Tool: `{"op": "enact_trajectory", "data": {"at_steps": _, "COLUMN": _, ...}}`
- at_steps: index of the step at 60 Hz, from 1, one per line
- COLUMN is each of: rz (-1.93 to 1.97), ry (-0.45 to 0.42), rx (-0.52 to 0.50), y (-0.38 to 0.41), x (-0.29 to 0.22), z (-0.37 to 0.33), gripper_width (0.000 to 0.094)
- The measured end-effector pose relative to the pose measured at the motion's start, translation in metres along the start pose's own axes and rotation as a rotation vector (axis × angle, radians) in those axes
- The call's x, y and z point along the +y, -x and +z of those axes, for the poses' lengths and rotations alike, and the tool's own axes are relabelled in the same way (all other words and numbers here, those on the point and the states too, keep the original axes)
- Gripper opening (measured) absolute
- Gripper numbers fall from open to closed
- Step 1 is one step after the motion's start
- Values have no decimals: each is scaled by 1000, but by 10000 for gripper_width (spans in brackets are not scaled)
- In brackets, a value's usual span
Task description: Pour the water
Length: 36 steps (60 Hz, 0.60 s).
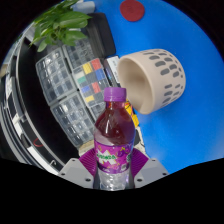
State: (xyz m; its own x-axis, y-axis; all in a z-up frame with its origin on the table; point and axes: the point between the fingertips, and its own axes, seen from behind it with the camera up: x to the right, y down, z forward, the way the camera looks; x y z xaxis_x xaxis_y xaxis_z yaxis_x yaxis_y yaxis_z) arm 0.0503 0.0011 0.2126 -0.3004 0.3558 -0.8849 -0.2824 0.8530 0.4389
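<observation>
One bottle (pixel 113 135) at bottom middle, full, heavy, smooth plastic. Tongs (pixel 112 172) squeeze its lower body. Cup (pixel 153 79) lies tipped, upper right.

Bright, even light floods in from above, glare glinting off the clear plastic box (pixel 72 85) and the bottle (pixel 112 135), soft shadow pooling beside the cup (pixel 153 77) on the blue surface (pixel 190 40), while the fisheye bends everything hard toward the rim.
</observation>
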Motion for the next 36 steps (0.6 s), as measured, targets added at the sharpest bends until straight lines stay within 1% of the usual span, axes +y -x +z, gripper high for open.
{"op": "enact_trajectory", "data": {"at_steps": 4, "rz": -86, "ry": 0, "rx": 19, "y": -3, "x": 1, "z": 1, "gripper_width": 412}}
{"op": "enact_trajectory", "data": {"at_steps": 9, "rz": -350, "ry": 4, "rx": 66, "y": -4, "x": -7, "z": -2, "gripper_width": 411}}
{"op": "enact_trajectory", "data": {"at_steps": 13, "rz": -631, "ry": -19, "rx": 112, "y": 6, "x": -19, "z": -10, "gripper_width": 412}}
{"op": "enact_trajectory", "data": {"at_steps": 17, "rz": -888, "ry": -53, "rx": 123, "y": 26, "x": -39, "z": -15, "gripper_width": 411}}
{"op": "enact_trajectory", "data": {"at_steps": 25, "rz": -1346, "ry": -173, "rx": 221, "y": 63, "x": -93, "z": -33, "gripper_width": 412}}
{"op": "enact_trajectory", "data": {"at_steps": 26, "rz": -1393, "ry": -189, "rx": 233, "y": 64, "x": -107, "z": -38, "gripper_width": 412}}
{"op": "enact_trajectory", "data": {"at_steps": 32, "rz": -1608, "ry": -311, "rx": 308, "y": 87, "x": -151, "z": -55, "gripper_width": 416}}
{"op": "enact_trajectory", "data": {"at_steps": 33, "rz": -1632, "ry": -329, "rx": 316, "y": 87, "x": -167, "z": -58, "gripper_width": 416}}
{"op": "enact_trajectory", "data": {"at_steps": 36, "rz": -1688, "ry": -388, "rx": 345, "y": 92, "x": -191, "z": -70, "gripper_width": 417}}
